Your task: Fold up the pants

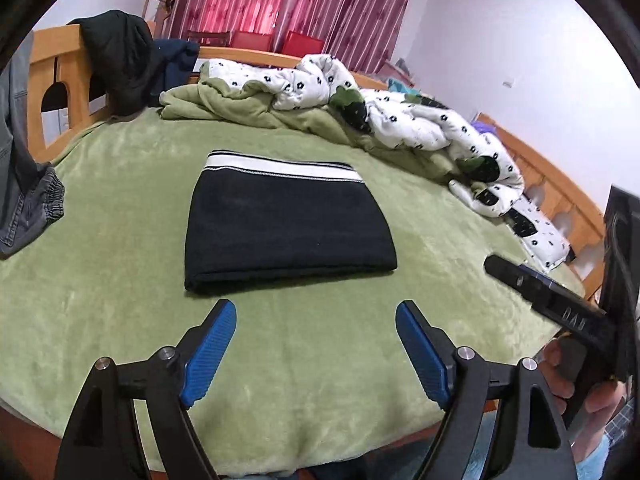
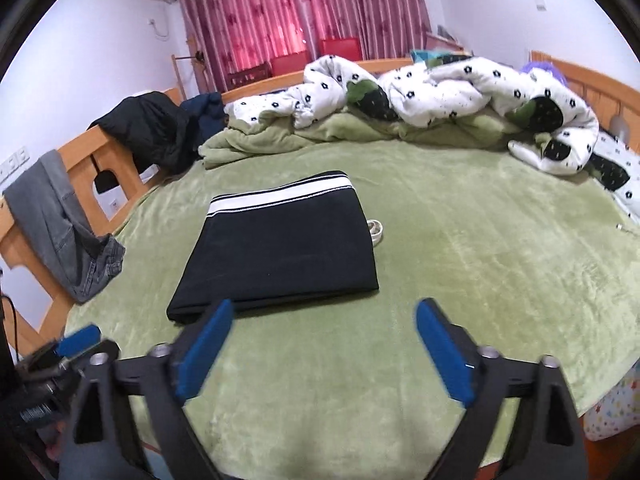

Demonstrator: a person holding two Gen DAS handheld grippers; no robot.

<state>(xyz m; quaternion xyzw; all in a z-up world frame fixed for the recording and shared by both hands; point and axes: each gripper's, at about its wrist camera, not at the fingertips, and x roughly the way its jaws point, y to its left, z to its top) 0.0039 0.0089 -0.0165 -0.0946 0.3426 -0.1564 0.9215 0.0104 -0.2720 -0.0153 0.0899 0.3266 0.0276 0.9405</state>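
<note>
The black pants (image 1: 288, 224) lie folded into a flat rectangle on the green blanket, with the white-striped waistband at the far edge. They also show in the right wrist view (image 2: 280, 244). My left gripper (image 1: 316, 312) is open and empty, hovering just short of the pants' near edge. My right gripper (image 2: 324, 312) is open and empty, near the pants' near right corner. The right gripper's body (image 1: 552, 296) shows at the right of the left wrist view, and the left gripper's blue finger (image 2: 78, 340) shows at the lower left of the right wrist view.
A rumpled white flower-print quilt (image 2: 460, 92) and green blanket lie along the bed's far side. Grey jeans (image 2: 64, 224) hang over the wooden bed rail (image 2: 84, 152) at left, with dark jackets (image 2: 152, 132) beyond. A small white object (image 2: 376, 230) lies beside the pants.
</note>
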